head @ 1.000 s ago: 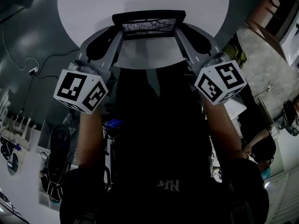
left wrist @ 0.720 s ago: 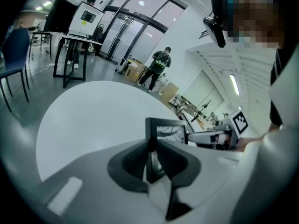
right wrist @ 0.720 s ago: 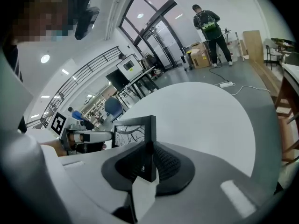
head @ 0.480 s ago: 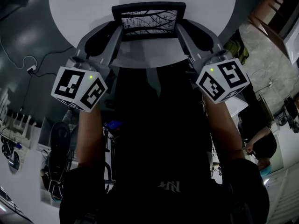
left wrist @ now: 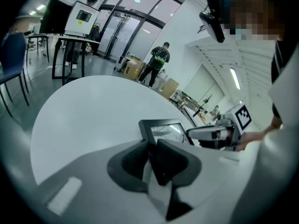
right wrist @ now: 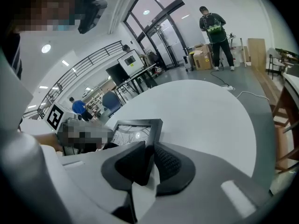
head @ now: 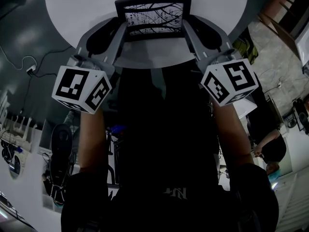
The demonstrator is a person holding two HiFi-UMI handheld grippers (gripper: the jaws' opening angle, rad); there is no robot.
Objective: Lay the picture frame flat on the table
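White round tabletop [head: 87,13] occupies the near field of a large open room with a grey floor; glass doors and a standing person [left wrist: 160,59] lie well beyond it.

Picture frame [head: 153,14]: black border, pale print of dark branches. It sits over the tabletop between the two tongs, glass turned up toward the head camera. It appears leaned back rather than fully flat. Whether its lower edge touches the tabletop cannot be determined.

Left tongs [head: 119,27]: closed on the frame's left side edge. The left gripper view shows the dark border [left wrist: 163,130] running straight into the narrow gap between the two black pads [left wrist: 128,164], with both pads against it.

Right tongs [head: 189,26]: closed on the frame's right side edge. The right gripper view shows the border [right wrist: 135,132] entering between the ribbed pads [right wrist: 167,164], which bear on it from both sides.

Both tongs approach from the near side of the tabletop. The frame spans the gap between their tips, and each marker cube sits nearer the person's body.
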